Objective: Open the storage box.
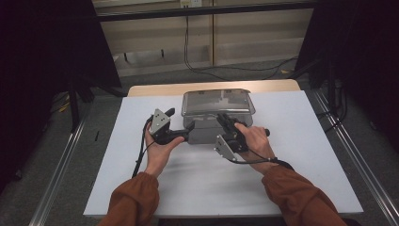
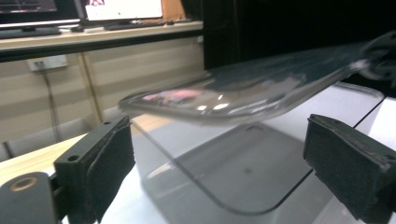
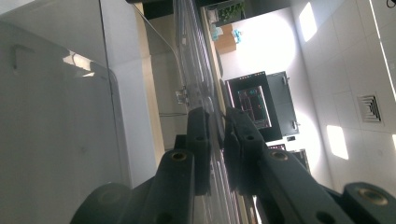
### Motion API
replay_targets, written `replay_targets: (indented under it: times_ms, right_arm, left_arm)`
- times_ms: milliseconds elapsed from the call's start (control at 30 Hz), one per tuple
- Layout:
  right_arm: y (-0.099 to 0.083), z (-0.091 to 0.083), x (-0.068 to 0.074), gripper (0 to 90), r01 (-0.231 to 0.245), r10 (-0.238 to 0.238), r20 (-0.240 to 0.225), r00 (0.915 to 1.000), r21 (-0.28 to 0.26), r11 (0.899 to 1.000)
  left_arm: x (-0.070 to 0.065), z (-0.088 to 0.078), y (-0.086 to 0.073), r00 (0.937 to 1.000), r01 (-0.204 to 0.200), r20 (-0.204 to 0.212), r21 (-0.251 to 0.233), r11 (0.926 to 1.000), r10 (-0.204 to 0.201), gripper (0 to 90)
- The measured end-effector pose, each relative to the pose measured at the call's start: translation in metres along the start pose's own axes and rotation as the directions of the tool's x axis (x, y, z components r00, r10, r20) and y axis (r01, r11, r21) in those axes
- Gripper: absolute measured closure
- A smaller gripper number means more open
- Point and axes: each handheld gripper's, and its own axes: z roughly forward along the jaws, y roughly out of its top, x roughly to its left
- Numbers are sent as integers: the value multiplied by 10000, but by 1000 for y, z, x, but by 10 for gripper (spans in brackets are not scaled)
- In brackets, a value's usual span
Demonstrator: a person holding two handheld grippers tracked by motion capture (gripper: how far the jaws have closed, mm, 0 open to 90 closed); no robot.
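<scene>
Rust-orange sleeves (image 1: 136,200), two, enter at the near edge of the high view; each forearm ends in a hand on a black two-jaw tool.

Left gripper (image 1: 189,130): jaws spread wide apart, nothing pressed between them. It lies level, pointing toward the box's near left corner. In the left gripper view the two black pads (image 2: 109,161) stand far apart, with the box body ahead between them and the raised lid above; neither pad touches plastic.

Right gripper (image 1: 223,118): clenched on the lid's front edge. In the right gripper view its pads (image 3: 201,140) are drawn close together, with the thin clear sheet of the lid running edge-on between them.

Clear plastic box (image 1: 207,132): smoky, transparent, rectangular with rounded corners. It sits directly ahead of both grippers, between them.

Lid (image 1: 217,101): clear, lifted at its front and tilted up above the box, beyond the right gripper's tips.

White sheet (image 1: 301,155): covers the tabletop beneath box and both tools.

Wooden table edge (image 1: 155,88): beyond the box.
</scene>
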Motion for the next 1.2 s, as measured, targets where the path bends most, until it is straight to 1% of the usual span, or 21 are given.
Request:
replay_targets:
  times_ms: [67, 133, 200, 267, 300, 367, 400, 433, 467, 500, 600, 667, 700, 800, 900, 933, 967, 1000, 1033, 1067, 1200]
  right_arm:
    - [0, 0, 0, 803, 13, -13, -38, 10000, 1, 10000]
    - [0, 0, 0, 802, -16, 16, -18, 10000, -3, 10000]
    - [0, 0, -1, 802, 4, -4, -20, 10000, -23, 10000]
    - [0, 1, -1, 800, 16, -16, -44, 10000, -36, 10000]
    - [0, 1, -1, 800, -18, 17, -52, 10000, -33, 10000]
    - [0, 1, -1, 797, -39, 39, -68, 10000, -50, 10000]
    - [0, 1, -1, 796, -96, 95, -77, 9999, -44, 9999]
    - [0, 1, -1, 795, -79, 79, -100, 9999, -35, 10000]
    - [0, 1, -1, 794, -110, 109, -112, 9999, -38, 9999]
    - [-1, 1, -1, 793, -111, 110, -125, 9999, -40, 9999]
    - [-1, 0, -1, 789, -109, 108, -149, 9998, -68, 9999]
    - [-1, 1, -1, 788, -140, 138, -168, 9998, -83, 9999]
    - [-1, 0, 0, 787, -141, 140, -171, 9998, -60, 9999]
    - [-1, 1, 0, 785, -84, 82, -201, 9998, -76, 9999]
    - [-2, 0, 0, 776, -157, 155, -205, 9997, -87, 9998]
    - [-2, 0, 0, 773, -176, 174, -176, 9997, -84, 9998]
    - [-2, 0, 0, 765, -213, 211, -134, 9997, -114, 9997]
    - [-2, 0, -1, 757, -275, 274, -118, 9996, -117, 9996]
    - [-3, 1, -2, 745, -338, 337, -116, 9994, -154, 9993]
    - [-3, 1, -2, 725, -524, 521, -136, 9985, -200, 9984]
    - [-8, 0, -6, 665, -1113, 1110, -112, 9938, -227, 9935]
  left_arm:
    - [0, 2, 0, 9997, -246, -42, 128, 9996, 247, 96]
    - [0, 4, 0, 9996, -279, -60, 100, 9996, 279, 107]
    - [1, 6, 0, 9991, -412, -130, 136, 9991, 414, 127]
    - [1, 8, 1, 9989, -460, -27, 98, 9989, 460, 157]
    - [0, 9, 2, 9992, -391, -47, 101, 9992, 391, 158]
    - [0, 11, 4, 9987, -504, -100, 60, 9987, 505, 171]
    - [0, 12, 4, 9977, -670, -93, 120, 9977, 671, 174]
    - [-1, 13, 5, 9979, -634, -90, 20, 9980, 634, 174]
    - [-1, 14, 5, 9973, -735, -66, 14, 9973, 735, 174]
    - [-1, 15, 4, 9973, -735, 16, -23, 9973, 735, 179]
    - [-1, 17, 2, 9965, -839, -43, 134, 9964, 840, 184]
    - [-1, 18, 0, 9977, -678, -31, 96, 9977, 679, 184]
    - [-1, 19, 0, 9976, -693, -31, 57, 9976, 693, 192]
    - [0, 20, 1, 9961, -870, -150, 143, 9961, 872, 225]
    - [2, 20, 5, 9959, -851, -311, -28, 9964, 850, 270]
    - [2, 20, 7, 9951, -920, -364, 49, 9957, 921, 270]
    - [3, 20, 8, 9942, -1026, -328, 111, 9947, 1029, 269]
    - [2, 20, 8, 9946, -982, -326, 39, 9952, 982, 273]
    - [2, 21, 9, 9941, -1034, -323, 32, 9946, 1034, 286]
    - [2, 20, 9, 9931, -1124, -333, 80, 9936, 1126, 291]
    - [2, 21, 9, 9931, -1128, -323, 110, 9936, 1131, 291]
